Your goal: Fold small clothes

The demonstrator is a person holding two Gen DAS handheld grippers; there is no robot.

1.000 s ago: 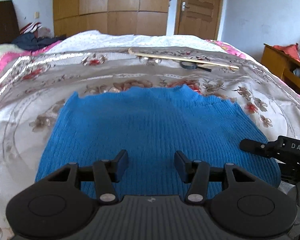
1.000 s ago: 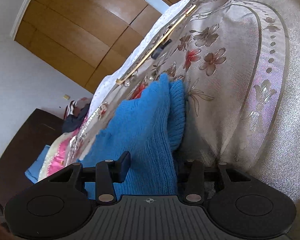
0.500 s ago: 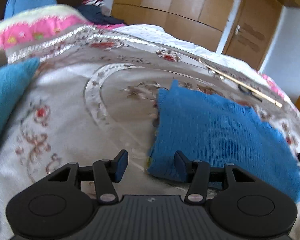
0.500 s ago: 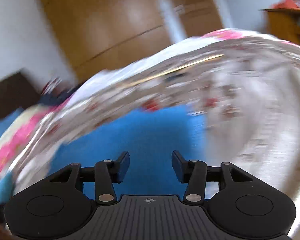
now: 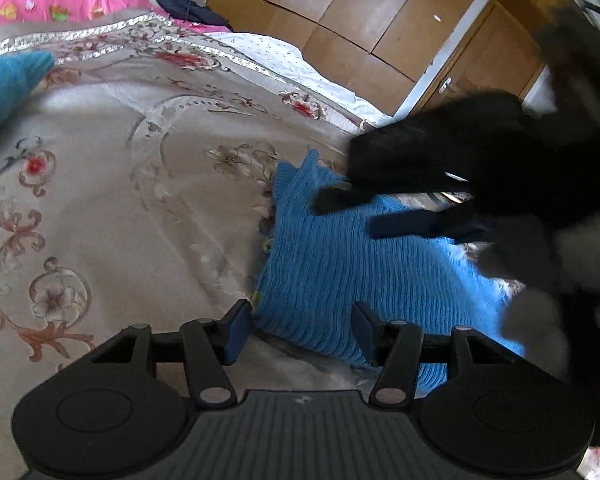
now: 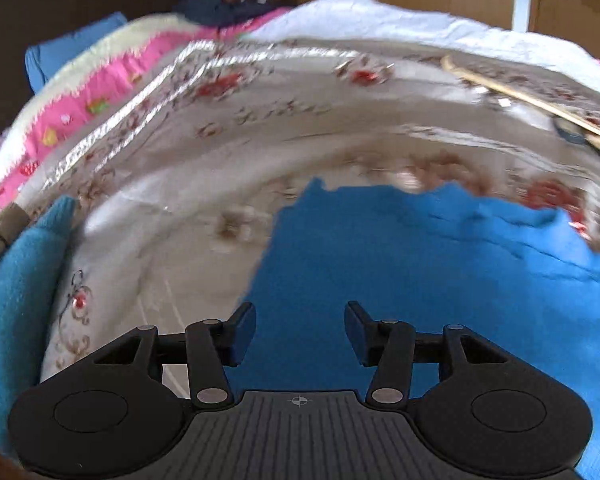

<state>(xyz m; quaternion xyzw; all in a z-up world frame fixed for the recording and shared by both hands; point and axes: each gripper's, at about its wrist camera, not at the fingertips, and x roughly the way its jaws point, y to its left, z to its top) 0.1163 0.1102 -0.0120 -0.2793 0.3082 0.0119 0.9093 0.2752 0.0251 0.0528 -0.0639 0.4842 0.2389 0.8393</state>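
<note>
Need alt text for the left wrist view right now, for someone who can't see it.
A folded blue knit garment lies on a floral bedspread, its near corner between the opening left gripper pads, which don't press it. The right gripper, dark and blurred, reaches over the garment's far side; wooden wardrobe doors stand behind.

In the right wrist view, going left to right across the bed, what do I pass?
Teal knit garment at the left edge → bare floral bedspread → blue knit sweater → wooden stick at the far right.

left gripper [image 5: 300, 330]: jaws opening, empty | right gripper [image 6: 300, 330]: jaws opening, empty
</note>
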